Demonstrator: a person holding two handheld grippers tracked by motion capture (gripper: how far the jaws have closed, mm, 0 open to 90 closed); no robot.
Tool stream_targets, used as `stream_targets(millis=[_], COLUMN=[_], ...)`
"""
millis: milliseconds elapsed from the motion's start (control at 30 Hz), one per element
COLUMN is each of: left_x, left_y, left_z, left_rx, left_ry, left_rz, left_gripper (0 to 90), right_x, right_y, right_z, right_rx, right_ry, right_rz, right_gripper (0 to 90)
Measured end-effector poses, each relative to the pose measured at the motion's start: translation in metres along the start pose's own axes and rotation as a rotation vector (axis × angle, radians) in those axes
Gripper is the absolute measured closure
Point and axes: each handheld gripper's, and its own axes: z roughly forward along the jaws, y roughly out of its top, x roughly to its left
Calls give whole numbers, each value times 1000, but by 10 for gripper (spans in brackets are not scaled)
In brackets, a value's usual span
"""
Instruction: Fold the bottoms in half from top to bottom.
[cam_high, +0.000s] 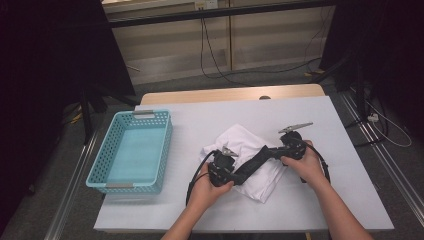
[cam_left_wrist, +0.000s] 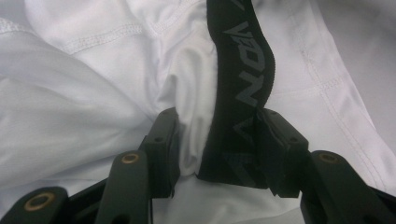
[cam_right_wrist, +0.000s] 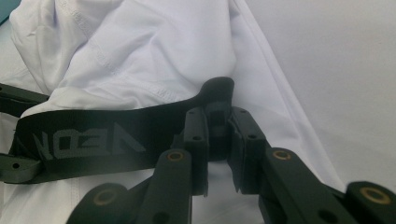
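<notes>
While the right claw (cam_right_wrist: 218, 140) pinches the black waistband (cam_right_wrist: 107, 140), the left claw (cam_left_wrist: 217, 144) brackets waistband and white cloth (cam_left_wrist: 84, 112), grip unclear.

A big bench (cam_high: 320, 120) with a white top holds two things. White underwear with a black waistband (cam_high: 262, 182) lies right under the fingers. A light blue plastic basket (cam_high: 112, 172) sits well off to the left of the fingers, near the bench's left edge.
</notes>
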Motion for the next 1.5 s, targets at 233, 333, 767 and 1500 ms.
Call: stream_targets(millis=[233,333,767,1500], left_x=[2,2,-3,-7], left_y=[2,3,7,11], left_z=[-3,-5,-13,-10], left_rx=[2,-5,-26,-18], left_ry=[-20,-31,-62,-81], left_rz=[-25,-27,-26,-16], left_gripper=[530,532,533,619], right_x=[-2,-3,-7,-7], right_y=[0,1,6,2], right_z=[-2,-5,-18,-21], right_rx=[-12,-23,-44,-5], right_ry=[19,26,57,22], right_rz=[17,18,41,14], right_gripper=[791,792,792,794])
